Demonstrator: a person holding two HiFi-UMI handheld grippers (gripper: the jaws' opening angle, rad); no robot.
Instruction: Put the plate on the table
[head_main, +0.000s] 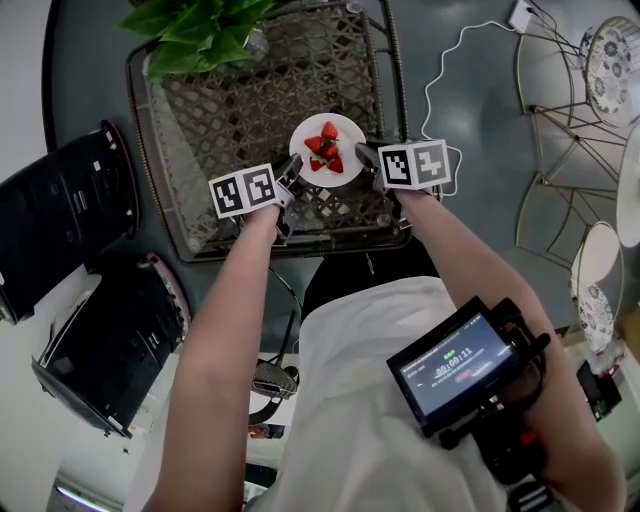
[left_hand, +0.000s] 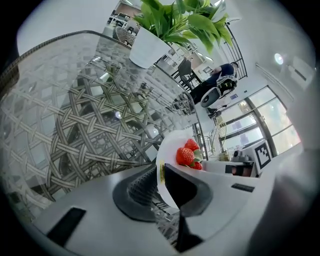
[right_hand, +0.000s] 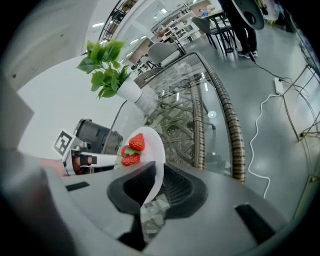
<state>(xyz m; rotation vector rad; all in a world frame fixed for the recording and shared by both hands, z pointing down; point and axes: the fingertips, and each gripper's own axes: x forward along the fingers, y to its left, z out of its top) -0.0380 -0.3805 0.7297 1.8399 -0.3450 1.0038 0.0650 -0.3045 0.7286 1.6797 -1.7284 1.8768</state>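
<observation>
**Plate (head_main: 345, 128) gripped on both sides**

Your left gripper (left_hand: 161, 176) has its jaws closed tight on the plate's left rim. Your right gripper (right_hand: 159, 176) is clamped the same way on the opposite rim. Red strawberries (head_main: 327, 148) are piled at the plate's middle. In the head view the plate sits just above centre frame, over the glass-topped wicker table (head_main: 230, 110). You cannot tell whether it touches the glass. A potted plant (head_main: 195, 30) stands on the table at upper left.
</observation>
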